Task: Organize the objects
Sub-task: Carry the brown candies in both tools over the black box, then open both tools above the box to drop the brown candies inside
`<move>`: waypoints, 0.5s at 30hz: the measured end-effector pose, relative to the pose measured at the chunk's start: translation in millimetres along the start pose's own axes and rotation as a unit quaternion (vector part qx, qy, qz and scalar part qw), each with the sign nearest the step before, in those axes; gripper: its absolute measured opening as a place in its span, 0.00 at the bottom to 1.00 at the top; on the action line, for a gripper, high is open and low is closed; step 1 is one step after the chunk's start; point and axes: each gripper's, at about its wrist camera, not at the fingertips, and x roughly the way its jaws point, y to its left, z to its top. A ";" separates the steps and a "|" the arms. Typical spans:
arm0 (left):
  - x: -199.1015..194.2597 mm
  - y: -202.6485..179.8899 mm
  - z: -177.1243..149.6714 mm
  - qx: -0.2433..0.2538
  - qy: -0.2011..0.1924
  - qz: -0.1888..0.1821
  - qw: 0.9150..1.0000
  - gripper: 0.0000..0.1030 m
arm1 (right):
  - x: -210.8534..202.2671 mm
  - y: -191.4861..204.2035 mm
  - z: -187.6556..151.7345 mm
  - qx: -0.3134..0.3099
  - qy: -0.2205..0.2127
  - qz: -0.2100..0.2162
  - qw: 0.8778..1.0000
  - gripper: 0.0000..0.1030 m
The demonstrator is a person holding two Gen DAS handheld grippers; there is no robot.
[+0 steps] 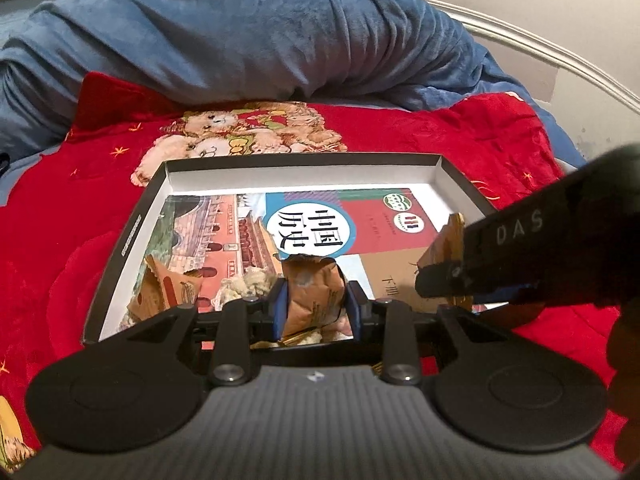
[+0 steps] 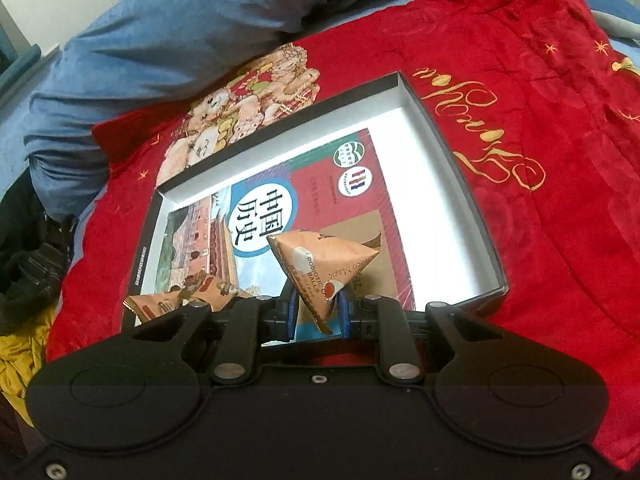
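Observation:
A shallow black box (image 1: pixel 300 157) with a white inside lies on the bed and holds a history textbook (image 1: pixel 360 216). My left gripper (image 1: pixel 316 292) sits low over the box's near end, its blue pads pressed on a crumpled brown snack packet (image 1: pixel 314 300). A second packet (image 1: pixel 168 284) lies loose in the box's near left corner. From the right, the other gripper's black finger (image 1: pixel 440 280) reaches in with a packet (image 1: pixel 444 240). In the right wrist view my right gripper (image 2: pixel 318 312) is shut on a triangular orange packet (image 2: pixel 320 268) above the book (image 2: pixel 320 184) and box (image 2: pixel 440 128); the loose packet (image 2: pixel 176 302) lies lower left.
The box rests on a red blanket (image 1: pixel 480 148) printed with teddy bears (image 1: pixel 240 136). A bulky blue duvet (image 1: pixel 240 40) lies behind it, and a white bed rail (image 1: pixel 560 60) curves at the far right. Dark and yellow clothes (image 2: pixel 24 300) lie beside the blanket's left edge.

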 end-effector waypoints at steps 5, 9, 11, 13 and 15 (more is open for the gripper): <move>2.0 1.5 -1.2 -0.005 0.008 0.000 1.000 0.37 | 1.4 2.8 -3.6 -0.008 0.004 -0.011 1.000 0.19; 2.2 1.2 -1.4 -0.004 0.012 -0.003 1.000 0.39 | 1.0 3.6 -4.0 -0.010 0.003 -0.013 1.000 0.19; 2.3 2.3 -1.6 -0.010 0.014 -0.007 1.000 0.40 | 1.1 3.8 -4.2 -0.009 0.004 -0.013 1.000 0.19; 2.6 3.5 -1.4 -0.014 0.017 -0.010 1.000 0.41 | 1.2 3.9 -4.3 -0.009 0.004 -0.013 1.000 0.19; 3.3 5.1 -1.1 -0.019 0.019 -0.013 1.000 0.42 | 1.3 4.2 -4.5 -0.009 0.005 -0.014 1.000 0.19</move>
